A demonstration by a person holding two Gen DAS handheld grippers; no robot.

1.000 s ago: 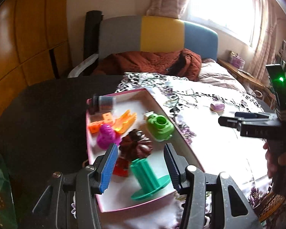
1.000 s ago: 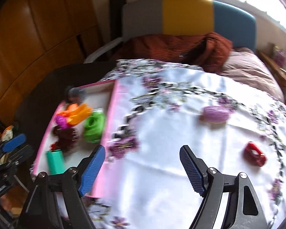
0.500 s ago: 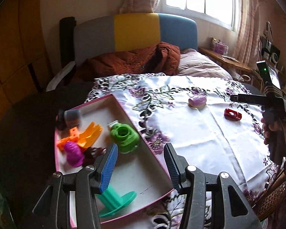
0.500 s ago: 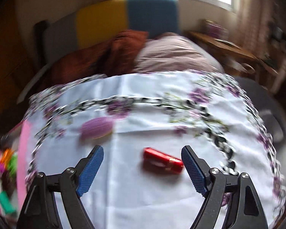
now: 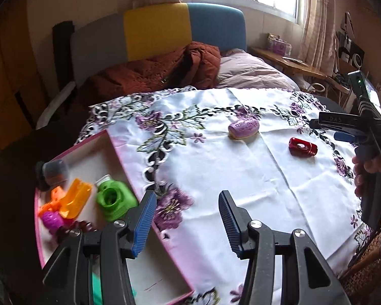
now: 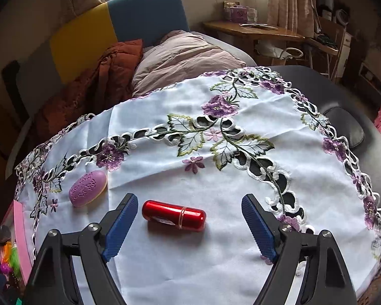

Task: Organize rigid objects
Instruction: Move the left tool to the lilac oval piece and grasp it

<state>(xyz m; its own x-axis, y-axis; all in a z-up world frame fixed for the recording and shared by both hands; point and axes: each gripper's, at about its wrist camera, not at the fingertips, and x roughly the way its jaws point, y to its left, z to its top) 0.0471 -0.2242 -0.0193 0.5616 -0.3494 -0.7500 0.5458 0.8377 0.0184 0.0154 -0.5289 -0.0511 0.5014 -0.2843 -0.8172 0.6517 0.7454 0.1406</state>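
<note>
The red tube (image 6: pixel 174 215) lies on its side on the white embroidered cloth (image 6: pixel 216 183), long axis running from 9 to 3 o'clock in the right wrist view, just ahead of the right claw (image 6: pixel 189 225). That claw stands wide, nothing between its pads, and the tube sits closer to the left pad than the right. To take it well, the person would likely shift the claw a little toward 9 o'clock to centre it. Since the pads face the tube's two ends, either they close end to end or the wrist turns to pinch across the round body; a smooth round tube may roll or slip, so a squeeze at mid-length seems safest.

The purple soap (image 6: pixel 88 185) rests near the tube at 10 o'clock, apart from it, close enough to be nudged.

The left claw (image 5: pixel 188 225) is half open and empty, over the cloth beside the pink tray (image 5: pixel 144 203), which holds several toys at 9 o'clock. Cloth between tube and tray lies bare, so the carry path looks free. The cloth's edge falls away at 3 o'clock.
</note>
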